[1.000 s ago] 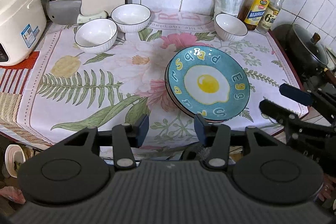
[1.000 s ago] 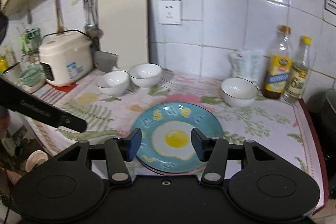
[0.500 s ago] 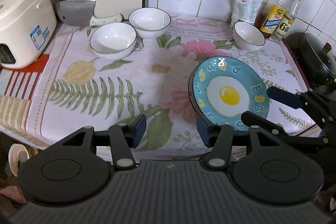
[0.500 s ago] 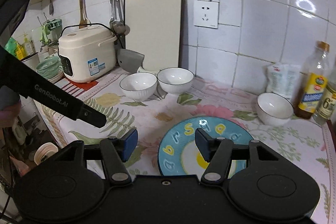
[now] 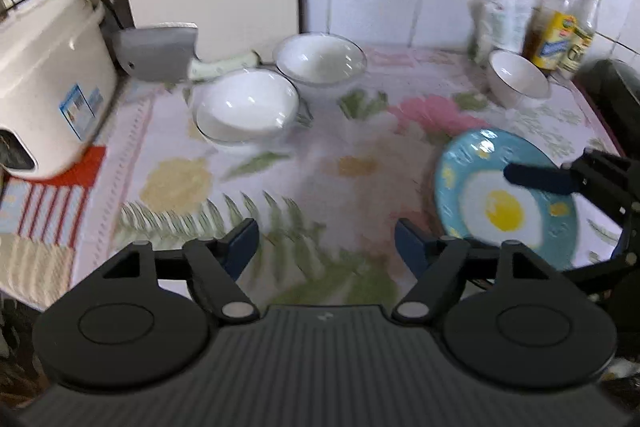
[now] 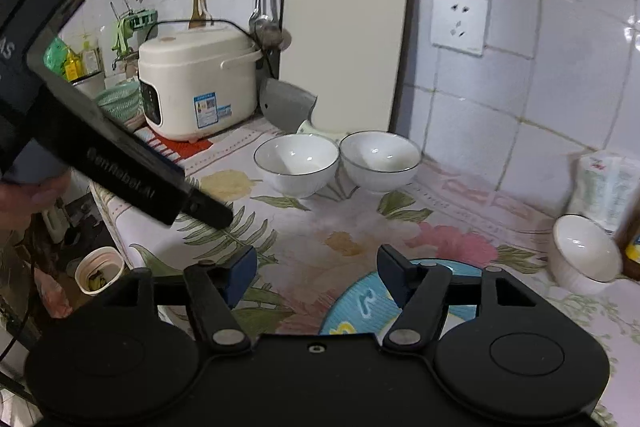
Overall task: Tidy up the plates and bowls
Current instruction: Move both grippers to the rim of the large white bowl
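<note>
A blue plate with a fried-egg print lies on the floral cloth at the right; it also shows in the right wrist view, partly hidden by my right gripper. Two white bowls stand side by side at the back left, also in the right wrist view. A third white bowl stands at the back right. My left gripper is open and empty above the cloth. My right gripper is open and empty over the plate's near edge.
A white rice cooker stands at the left, a cleaver and a cutting board lean at the back wall. Two bottles and a white bag stand at the back right. A dark pot sits at the right edge.
Both grippers have moved left and forward, toward the two bowls at the back left. The plate has shifted to the right in both views. Both jaws have opened wider.
</note>
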### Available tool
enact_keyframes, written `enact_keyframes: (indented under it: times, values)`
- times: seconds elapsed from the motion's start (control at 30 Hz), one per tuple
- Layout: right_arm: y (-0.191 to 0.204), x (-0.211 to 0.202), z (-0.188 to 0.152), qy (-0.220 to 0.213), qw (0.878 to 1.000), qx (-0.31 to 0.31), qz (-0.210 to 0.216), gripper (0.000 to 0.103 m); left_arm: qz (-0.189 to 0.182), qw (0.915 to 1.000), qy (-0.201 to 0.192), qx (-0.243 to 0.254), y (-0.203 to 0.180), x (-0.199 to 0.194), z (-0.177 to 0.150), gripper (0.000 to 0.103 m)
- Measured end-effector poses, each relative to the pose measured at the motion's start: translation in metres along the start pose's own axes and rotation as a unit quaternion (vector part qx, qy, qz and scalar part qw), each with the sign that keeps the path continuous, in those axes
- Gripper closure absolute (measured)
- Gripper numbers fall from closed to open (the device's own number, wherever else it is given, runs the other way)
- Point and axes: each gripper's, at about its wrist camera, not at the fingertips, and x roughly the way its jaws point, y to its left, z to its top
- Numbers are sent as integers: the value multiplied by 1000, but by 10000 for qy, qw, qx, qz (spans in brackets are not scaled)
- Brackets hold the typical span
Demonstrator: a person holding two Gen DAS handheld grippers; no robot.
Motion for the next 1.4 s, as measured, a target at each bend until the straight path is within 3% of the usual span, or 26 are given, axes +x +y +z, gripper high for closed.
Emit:
enact_keyframes:
  times: [0.33,0.4,0.6,0.77,0.9,0.97,1.23,1.4]
  values:
    - [27,74,20,149,9999,13,-78,25,45,9994,-351,29,45,16,17,16]
    - [29,88,24,123,9996,240,18,11,10,9990,-443,-76,56,21,20,15]
    - [28,136,32,159,9939,1084,149,10,-301,9975,-559,-299,84,41,30,15]
    - [29,186,31,348,9872,1525,-310,10,-452,9953,-558,-646,106,72,40,17]
    - [35,221,31,583,9883,1344,-427,9,-544,9940,-432,-840,121,102,47,18]
    - [38,230,31,532,9898,1205,-543,9,-415,9952,-372,-808,125,117,50,19]
    - [39,241,35,268,9933,949,-609,9,-231,9966,-280,-744,136,149,56,38]
    - [45,248,36,133,9957,544,-732,9,-263,9945,-160,-1000,142,160,56,55]
